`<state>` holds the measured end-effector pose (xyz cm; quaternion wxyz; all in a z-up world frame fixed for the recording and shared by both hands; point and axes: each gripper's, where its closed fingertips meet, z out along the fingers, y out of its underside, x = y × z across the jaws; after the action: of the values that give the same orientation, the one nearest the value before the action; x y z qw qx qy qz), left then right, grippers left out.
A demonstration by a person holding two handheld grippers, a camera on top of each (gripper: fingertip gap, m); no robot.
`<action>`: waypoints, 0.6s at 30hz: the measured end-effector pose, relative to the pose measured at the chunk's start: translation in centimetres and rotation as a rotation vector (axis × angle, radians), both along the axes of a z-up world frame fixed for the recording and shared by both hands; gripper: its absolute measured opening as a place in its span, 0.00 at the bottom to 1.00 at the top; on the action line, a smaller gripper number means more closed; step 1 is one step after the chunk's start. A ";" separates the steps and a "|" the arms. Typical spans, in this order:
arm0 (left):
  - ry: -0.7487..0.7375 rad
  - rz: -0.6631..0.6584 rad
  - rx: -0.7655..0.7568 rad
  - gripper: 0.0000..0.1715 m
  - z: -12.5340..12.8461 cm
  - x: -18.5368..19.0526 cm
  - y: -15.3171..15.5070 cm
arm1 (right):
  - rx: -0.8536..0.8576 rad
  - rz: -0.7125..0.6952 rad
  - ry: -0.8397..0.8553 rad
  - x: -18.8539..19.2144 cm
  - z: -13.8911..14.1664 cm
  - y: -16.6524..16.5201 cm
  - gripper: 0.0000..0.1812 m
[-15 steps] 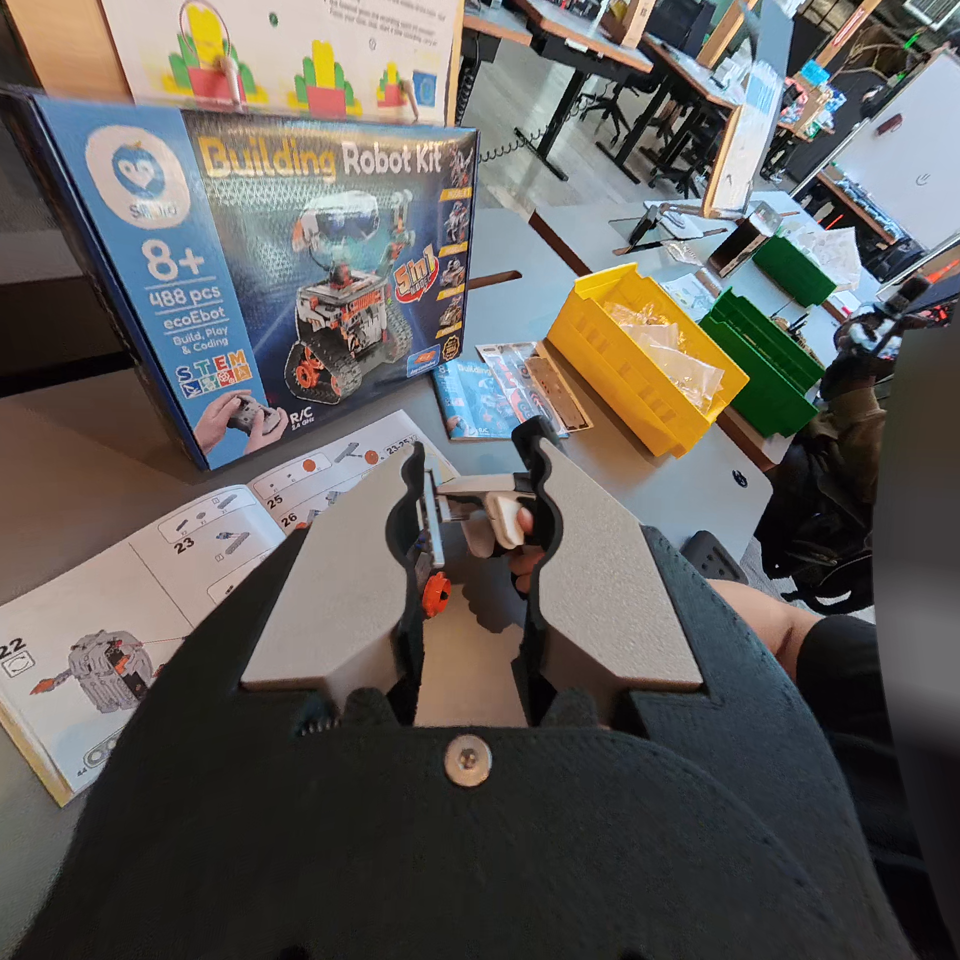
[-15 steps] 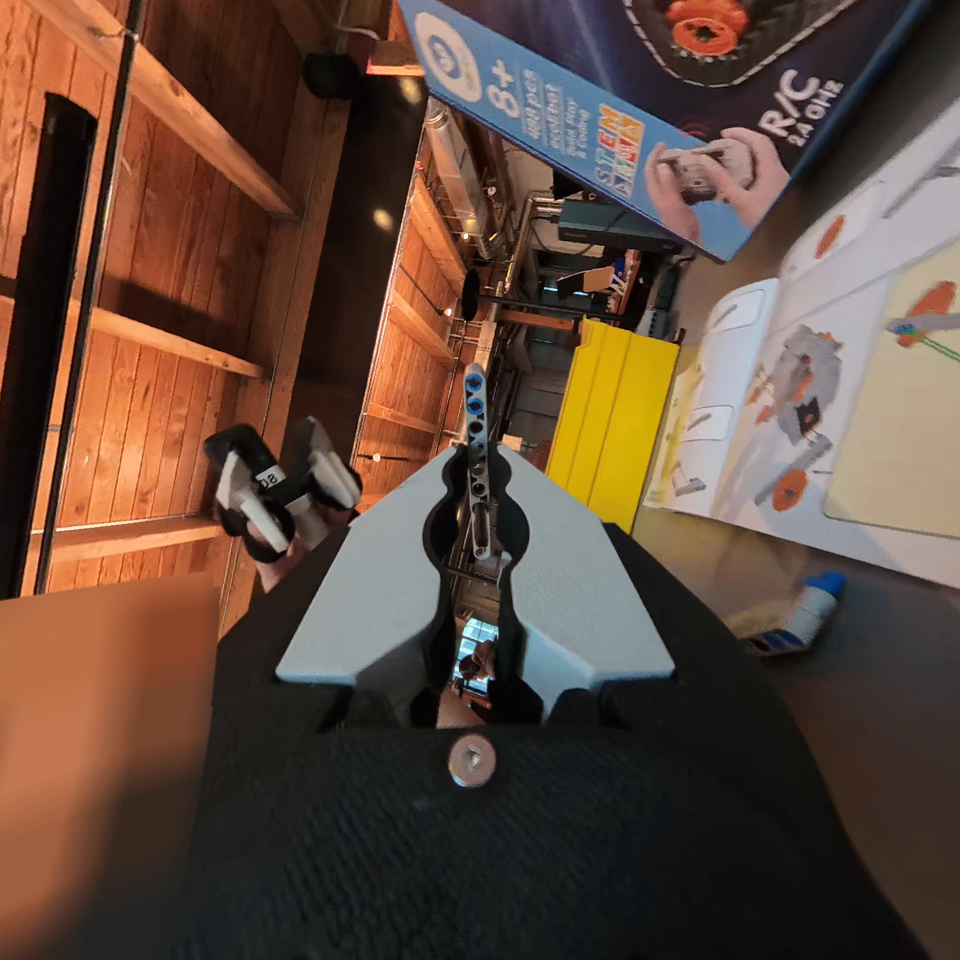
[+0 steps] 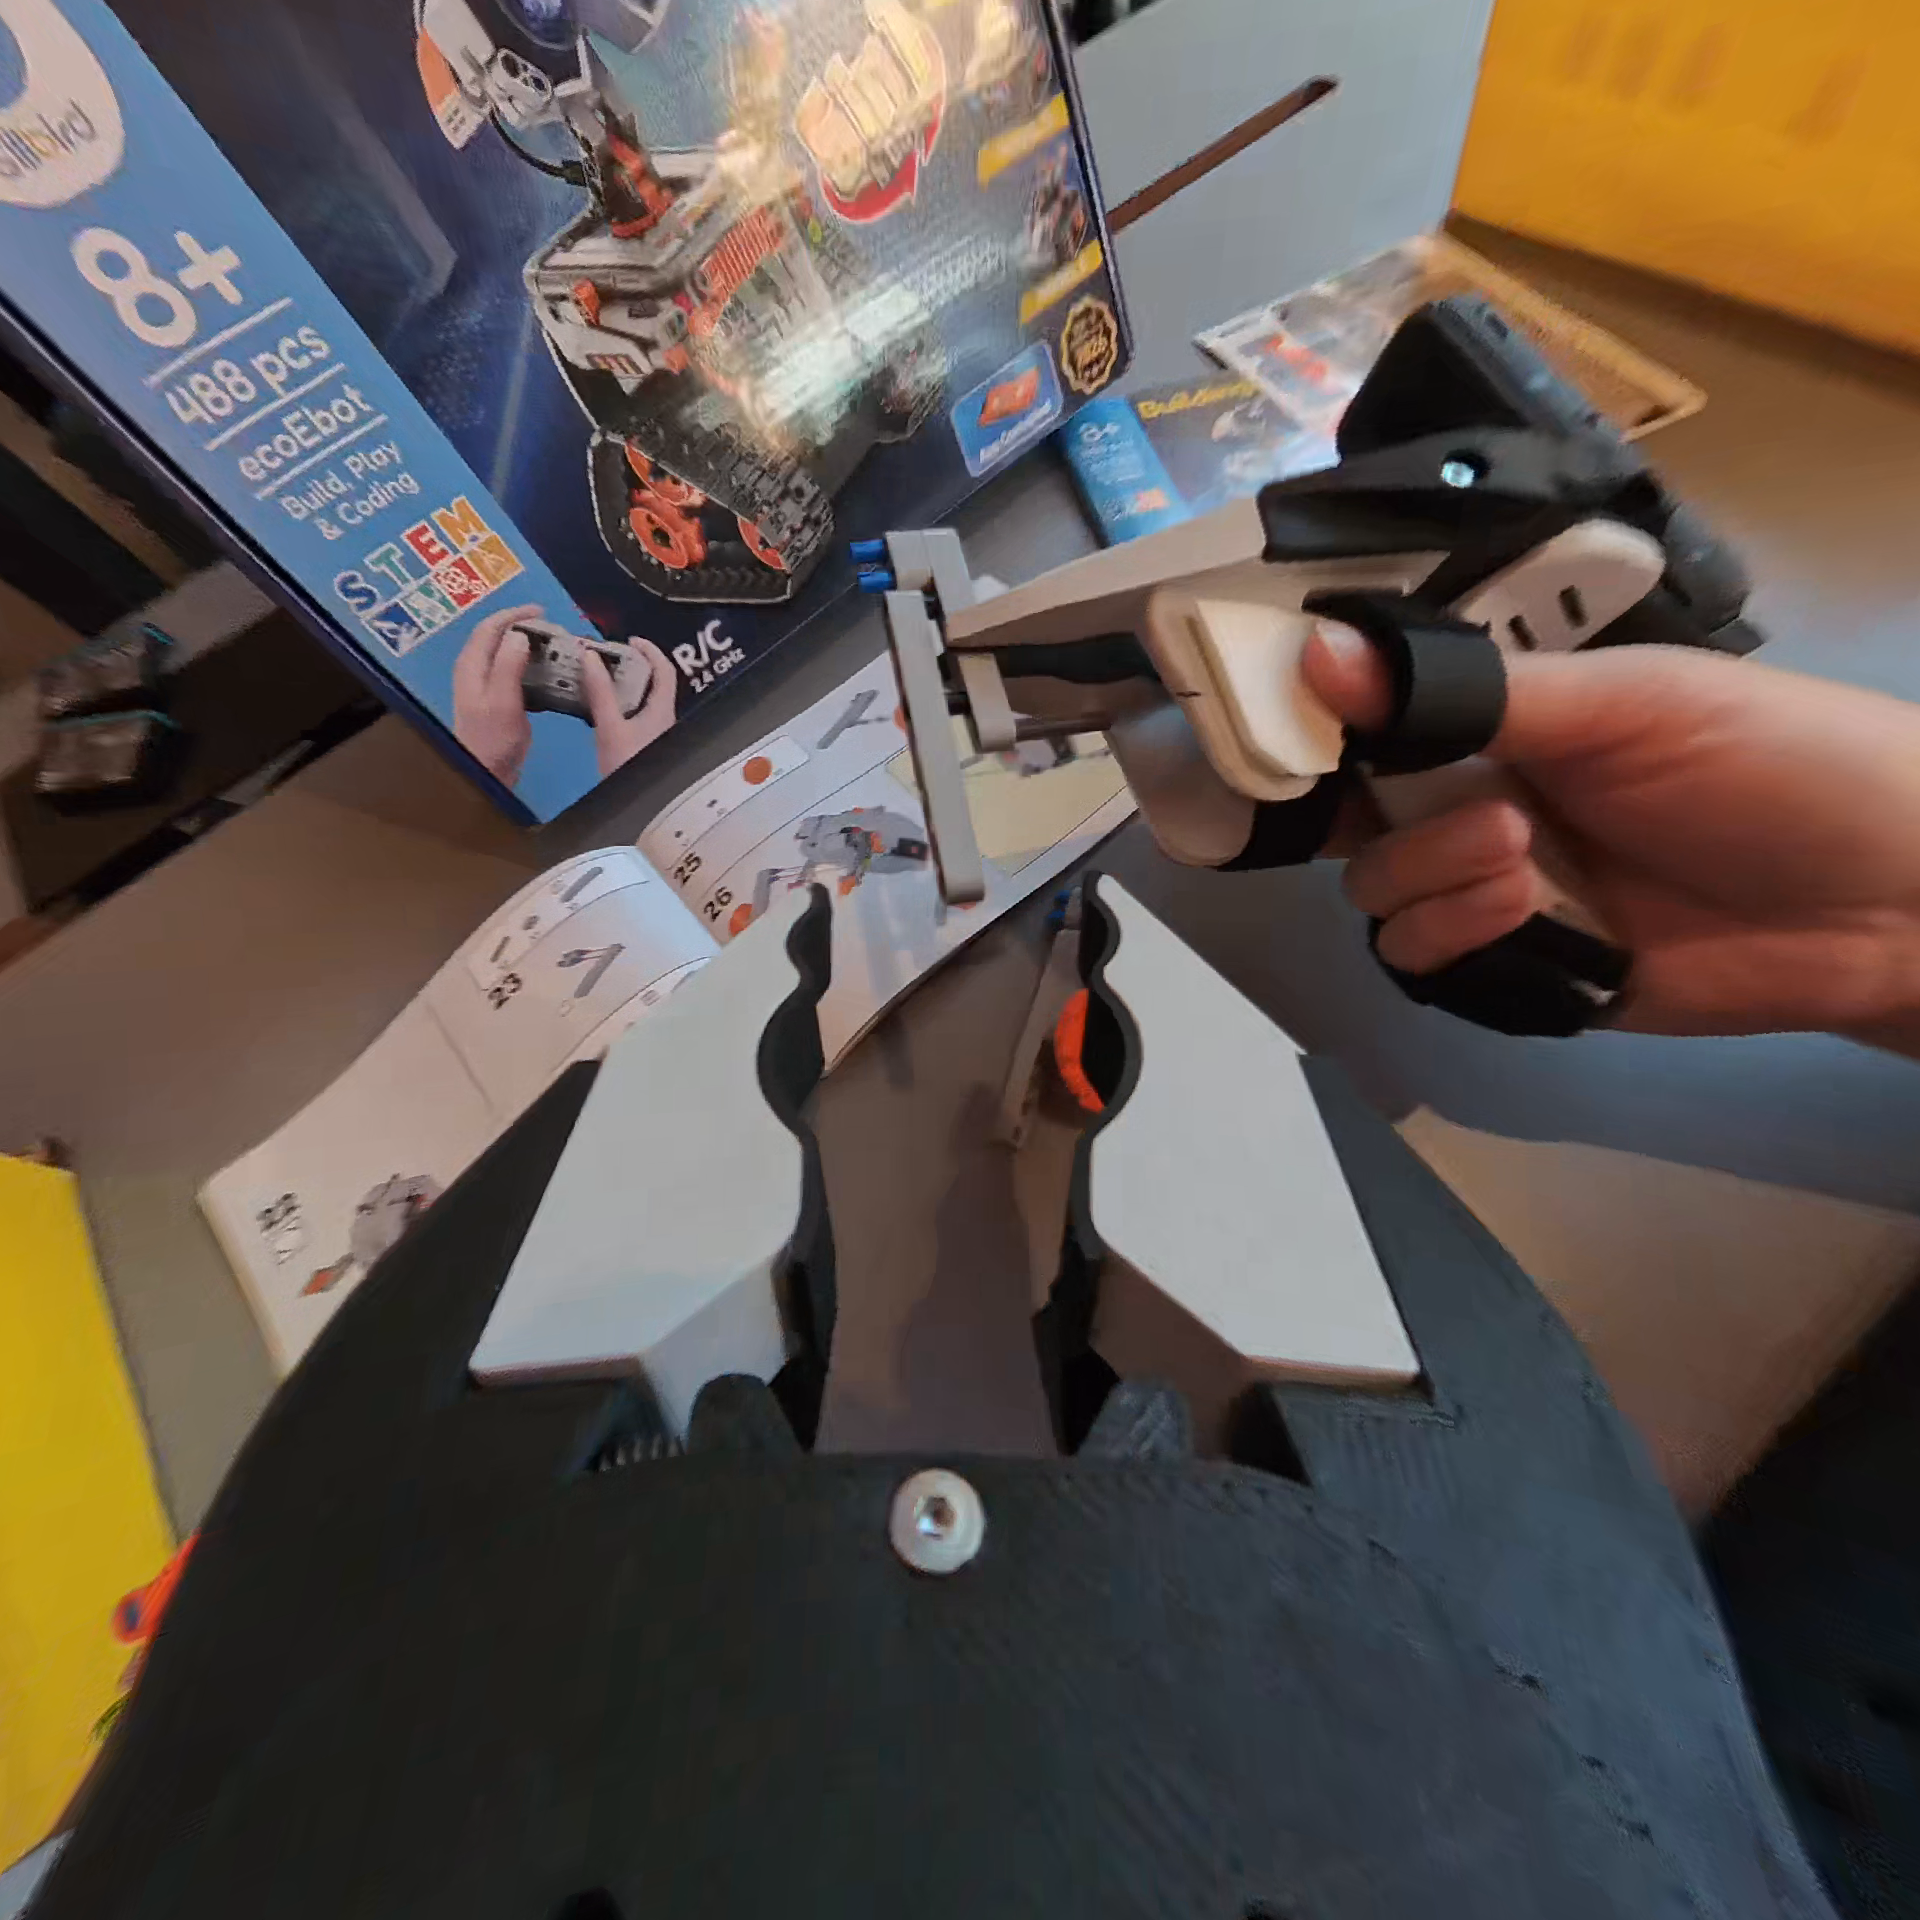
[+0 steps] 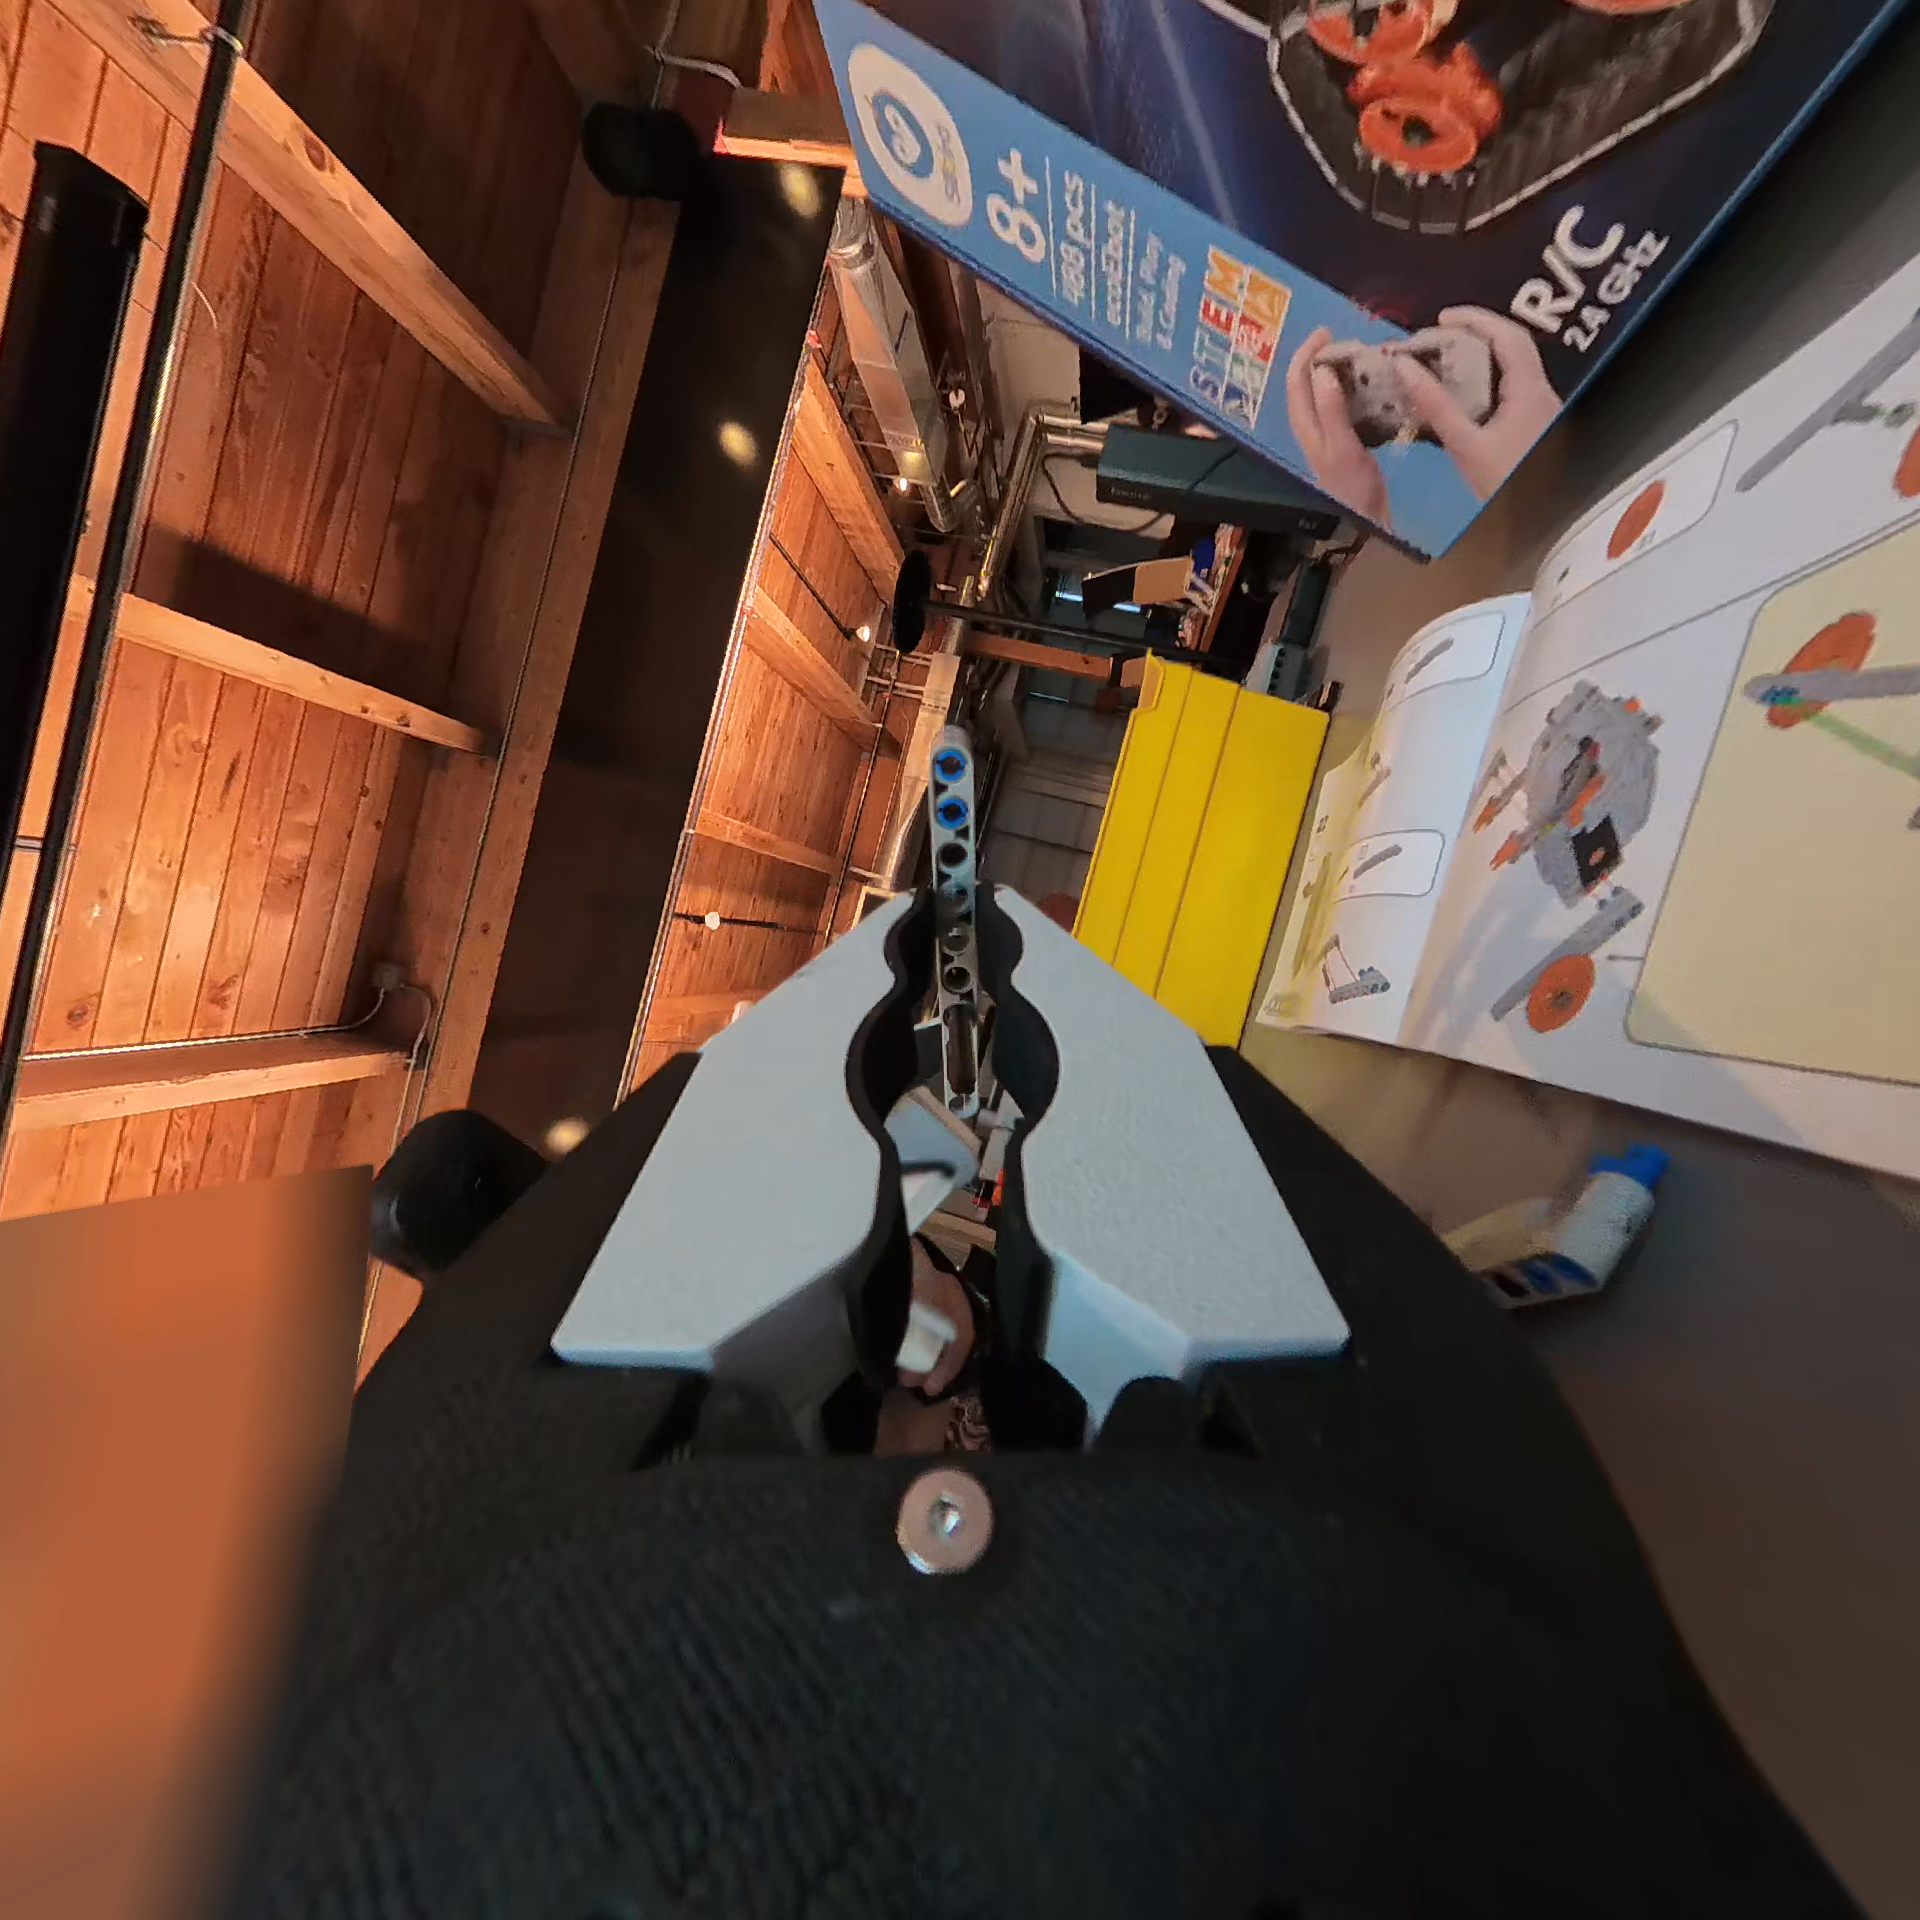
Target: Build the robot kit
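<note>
Grey holed beam [image 4: 954,914], blue-pinned, is being pinched by the right gripper [image 4: 951,961]; its grey side-arms are being revealed only in the left wrist view. Left gripper [image 3: 951,925] is being held spread, near the open instruction booklet [image 3: 623,935], with an orange-and-grey piece [image 3: 1070,1049] lying against one finger.

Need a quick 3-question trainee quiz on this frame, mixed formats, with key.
1. True or false: the right gripper is shut on the grey beam assembly.
2. The left gripper is: A) shut on a beam; B) open, with a grey and orange part by its right finger; C) shut on the instruction booklet.
3. Fill in: behind the booklet stands the blue kit ___.

Key: 1 true; 2 B; 3 box.
</note>
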<state>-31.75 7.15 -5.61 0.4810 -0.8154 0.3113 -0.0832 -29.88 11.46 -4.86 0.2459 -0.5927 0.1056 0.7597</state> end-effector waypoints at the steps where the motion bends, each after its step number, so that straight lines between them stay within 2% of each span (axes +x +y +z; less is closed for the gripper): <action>1: 0.055 0.021 0.036 0.23 -0.2 -0.4 0.1 | -0.001 0.010 -0.001 -0.3 0.0 -0.3 0.03; 3: 0.138 0.046 0.098 0.15 -0.3 -1.1 0.3 | 0.002 0.022 -0.005 -0.8 0.0 -0.7 0.03; 5: 0.154 0.040 0.109 0.04 -0.5 -1.1 0.1 | 0.018 0.022 -0.033 -1.0 -0.2 -0.8 0.03; 9: 0.120 0.072 0.105 0.03 -1.0 -1.7 0.0 | 0.070 0.037 -0.090 -1.6 -0.4 -1.2 0.04; 12: 0.052 0.102 0.074 0.03 -1.2 -2.3 -0.3 | 0.114 0.028 -0.077 -1.1 0.7 -0.9 0.23; 13: 0.021 0.110 0.059 0.03 -1.3 -2.5 -0.5 | 0.134 -0.003 -0.084 -0.5 1.1 -0.5 0.26; 18: -0.179 0.098 -0.058 0.03 -1.9 -2.7 -2.4 | 0.261 -0.166 -0.177 3.7 2.4 2.4 0.26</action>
<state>-34.40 4.75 -7.51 0.4866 -0.8324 0.2244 -0.1410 -26.22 13.85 -2.44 0.3912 -0.6095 0.0326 0.6888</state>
